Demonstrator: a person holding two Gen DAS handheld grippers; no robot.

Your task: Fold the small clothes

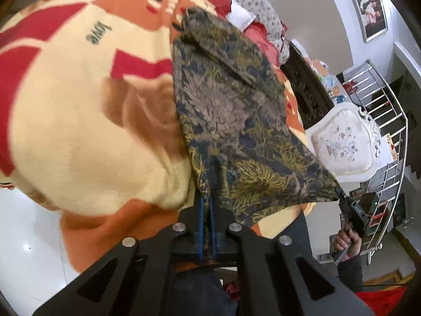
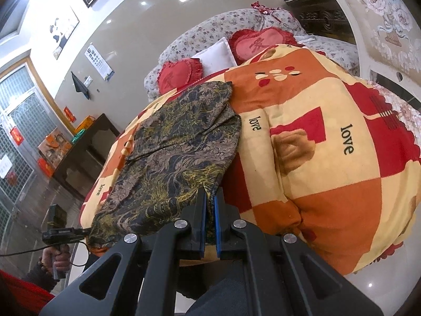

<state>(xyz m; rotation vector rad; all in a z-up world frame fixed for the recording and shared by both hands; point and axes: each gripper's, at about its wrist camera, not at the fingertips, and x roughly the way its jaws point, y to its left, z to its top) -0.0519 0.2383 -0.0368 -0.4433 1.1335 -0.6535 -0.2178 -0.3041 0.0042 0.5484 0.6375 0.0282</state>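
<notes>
Item: one small garment (image 2: 181, 144), dark cloth printed in navy, grey and mustard foliage. It lies on the orange, red and cream "love" blanket (image 2: 329, 158), toward that blanket's left side as my right camera sees it, with its near hem lifted off the surface between my two tools.

Tools: my left gripper (image 1: 209, 202) has its jaws pressed together on the near corner of the garment; I see the cloth running down between the blue pads. My right gripper (image 2: 209, 202) is likewise nearly closed, pinching the opposite near corner, with a thin fold of print showing between its pads. Each tool also appears in the other's view at the far end of the hem.

Handling, as I judge it:
- Weight: light. The held edge sags only gently between the two pinch points.
- Stiffness: none to speak of. It drapes and creases freely, and a loose fold stands up along the far part in my left view.
- Surface: looks smooth and thin, so I expect it to slide readily over the fleecy blanket and perhaps slip from a shallow pinch.
- Fragility: not breakable; the risk is bunching or dragging the blanket beneath it.

Where to hold: the two near corners, as now, deep enough that the hem sits fully between the pads. Keeping the edge taut between both hands should let the fold land flat.

Far end: rests on the blanket near the red heart cushions (image 2: 181, 75); unheld.
</notes>
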